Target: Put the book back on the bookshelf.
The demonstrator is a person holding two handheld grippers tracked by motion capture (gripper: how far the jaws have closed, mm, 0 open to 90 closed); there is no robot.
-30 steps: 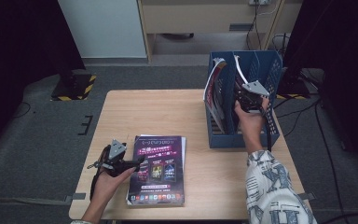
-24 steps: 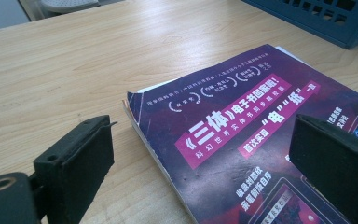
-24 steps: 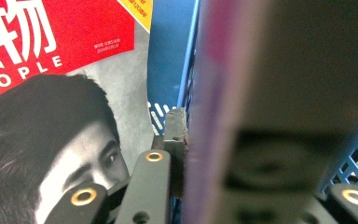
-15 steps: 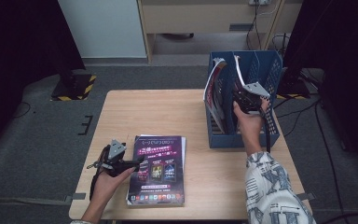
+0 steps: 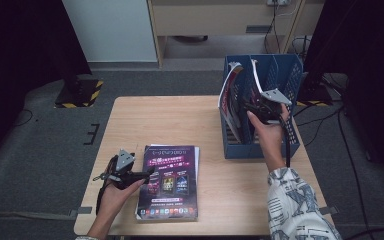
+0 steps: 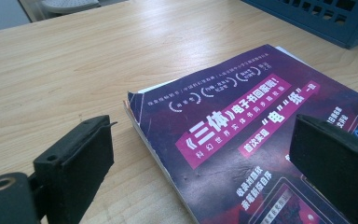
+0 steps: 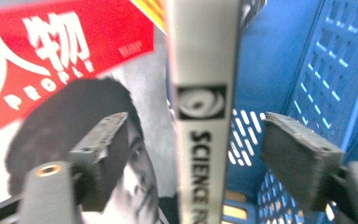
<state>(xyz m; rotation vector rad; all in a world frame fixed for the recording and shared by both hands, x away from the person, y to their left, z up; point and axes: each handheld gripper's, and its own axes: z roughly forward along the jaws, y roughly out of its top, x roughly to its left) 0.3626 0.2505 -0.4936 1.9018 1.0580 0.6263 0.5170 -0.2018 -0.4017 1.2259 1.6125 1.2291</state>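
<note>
— Pale wooden tabletop [image 5: 180, 120], blue file rack [image 5: 285, 75] at right: what has been changed?

— Right gripper [image 5: 254, 106] fingers have just been spread; the grey-spined magazine [image 7: 204, 93] is left standing in the rack.

— And the left gripper [image 5: 150, 173]?

— Spread fingers are held over the purple magazine [image 5: 172, 180], probably to be filed next.

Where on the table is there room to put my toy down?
The bare wooden tabletop is free behind the purple magazine and left of the blue plastic file rack. It is crowded in the rack, where upright magazines stand.
</note>
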